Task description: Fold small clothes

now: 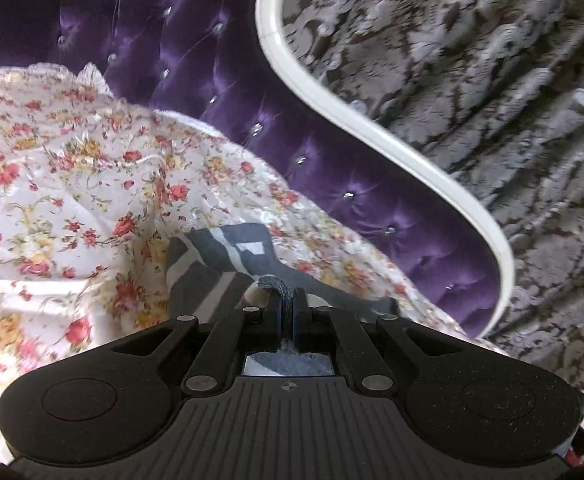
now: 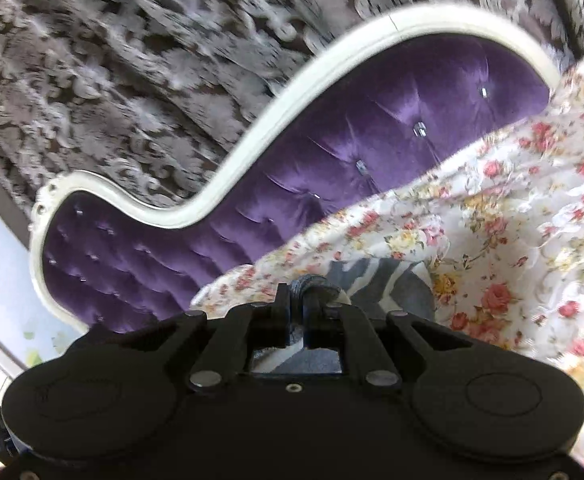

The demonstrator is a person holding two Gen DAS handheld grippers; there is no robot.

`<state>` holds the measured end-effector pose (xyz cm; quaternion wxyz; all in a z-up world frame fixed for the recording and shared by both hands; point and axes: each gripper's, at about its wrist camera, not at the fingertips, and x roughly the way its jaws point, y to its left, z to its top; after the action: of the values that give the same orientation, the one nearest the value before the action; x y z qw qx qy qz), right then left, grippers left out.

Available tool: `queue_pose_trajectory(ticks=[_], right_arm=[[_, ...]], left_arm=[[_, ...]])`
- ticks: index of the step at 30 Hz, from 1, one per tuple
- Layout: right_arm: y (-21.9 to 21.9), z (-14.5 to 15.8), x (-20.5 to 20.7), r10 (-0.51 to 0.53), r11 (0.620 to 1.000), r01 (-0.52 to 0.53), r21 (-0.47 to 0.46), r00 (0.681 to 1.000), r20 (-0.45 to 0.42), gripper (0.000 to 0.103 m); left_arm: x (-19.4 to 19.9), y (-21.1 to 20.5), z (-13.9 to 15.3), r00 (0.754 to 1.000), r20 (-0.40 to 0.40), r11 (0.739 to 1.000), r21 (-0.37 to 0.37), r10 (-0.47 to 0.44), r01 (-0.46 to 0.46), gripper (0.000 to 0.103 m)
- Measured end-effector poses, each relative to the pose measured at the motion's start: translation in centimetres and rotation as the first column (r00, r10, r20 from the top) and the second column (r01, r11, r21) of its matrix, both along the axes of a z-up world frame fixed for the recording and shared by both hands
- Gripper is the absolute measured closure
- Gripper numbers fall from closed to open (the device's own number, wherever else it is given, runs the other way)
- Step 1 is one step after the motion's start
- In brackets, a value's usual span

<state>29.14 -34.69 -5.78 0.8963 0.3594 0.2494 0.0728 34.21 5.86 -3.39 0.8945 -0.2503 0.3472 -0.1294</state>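
Left gripper (image 1: 286,300) jaws nearly closed, pinching a bunched edge of the grey-and-white garment (image 1: 219,256). Right gripper (image 2: 308,300) also clamped on a rolled edge of that garment (image 2: 388,280). Cloth spreads away toward 12 o'clock from both, part lifted, rest lying on the floral bedspread (image 1: 71,184). Judged light, soft, limp knit: drapes, won't hold shape, unlikely to slip from pads. Best held at hem corners, 1 per gripper, kept taut. Bedspread wrinkled, soft, may drag. Beyond: purple tufted headboard (image 1: 219,92) at 1 o'clock, white frame (image 1: 372,128), patterned curtain (image 1: 472,80) farthest.
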Motion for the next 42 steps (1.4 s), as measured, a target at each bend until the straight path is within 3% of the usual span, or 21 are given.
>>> queue_pose_trajectory(ticks=[15,17,19,20,21,22,23,28,30,32,33,36,42], right_arm=[[-0.2,-5.0,7.0,-0.009,0.999,0.002,-0.046,0.988,-0.157,0.091],[-0.2,-5.4,7.3,-0.011,0.999,0.002,-0.051,0.985,-0.171,0.083],[-0.3,-5.5,7.5,-0.013,0.999,0.004,-0.054,0.984,-0.179,0.082],[-0.5,-5.5,7.5,-0.013,0.999,0.005,-0.049,0.984,-0.180,0.074],[-0.6,-5.5,7.5,-0.019,0.999,0.012,-0.041,0.984,-0.174,0.067],[-0.9,-5.2,7.2,-0.036,0.999,0.029,-0.046,0.985,-0.166,0.054],[-1.0,-5.0,7.0,-0.046,0.998,0.038,-0.056,0.986,-0.158,0.051],[-1.0,-2.8,5.4,-0.053,0.987,0.037,-0.159,0.993,-0.101,0.050],[-0.4,-1.7,4.5,-0.036,0.977,0.020,-0.213,0.997,-0.071,0.046],[0.8,-0.8,3.5,-0.007,0.961,-0.005,-0.278,0.999,-0.042,0.034],[1.4,-0.5,3.1,0.010,0.952,-0.020,-0.306,0.999,-0.033,0.032],[4.3,-0.1,1.8,0.090,0.908,-0.092,-0.408,0.996,-0.025,0.030],[9.6,-0.5,0.4,0.241,0.808,-0.231,-0.542,0.969,-0.052,0.030]], left_arm=[[6.7,-0.7,-4.8,0.991,-0.133,0.998,0.062,0.029,-0.020,0.097],[6.9,-0.5,-5.2,0.989,-0.146,0.998,0.061,0.035,-0.026,0.096],[7.1,-0.3,-5.2,0.988,-0.154,0.999,0.042,0.034,-0.028,0.096],[7.1,-0.1,-5.0,0.988,-0.154,0.999,0.035,0.035,-0.030,0.095],[7.0,-0.1,-4.6,0.988,-0.146,0.999,0.036,0.040,-0.035,0.093],[6.9,0.0,-4.1,0.990,-0.133,0.998,0.049,0.051,-0.045,0.084],[6.7,0.0,-3.4,0.992,-0.105,0.995,0.078,0.069,-0.061,0.072],[5.7,0.1,-0.1,0.996,-0.002,0.983,0.161,0.092,-0.091,0.067],[4.7,-0.6,0.8,0.998,0.029,0.980,0.191,0.055,-0.060,0.054],[3.3,-2.0,1.3,0.998,0.055,0.969,0.247,-0.006,-0.007,0.037],[2.6,-2.8,1.3,0.997,0.063,0.960,0.280,-0.044,0.025,0.034],[0.5,-5.6,0.7,0.987,0.047,0.916,0.379,-0.157,0.128,0.033],[-1.7,-9.7,-0.8,0.956,0.021,0.839,0.486,-0.293,0.246,0.033]])
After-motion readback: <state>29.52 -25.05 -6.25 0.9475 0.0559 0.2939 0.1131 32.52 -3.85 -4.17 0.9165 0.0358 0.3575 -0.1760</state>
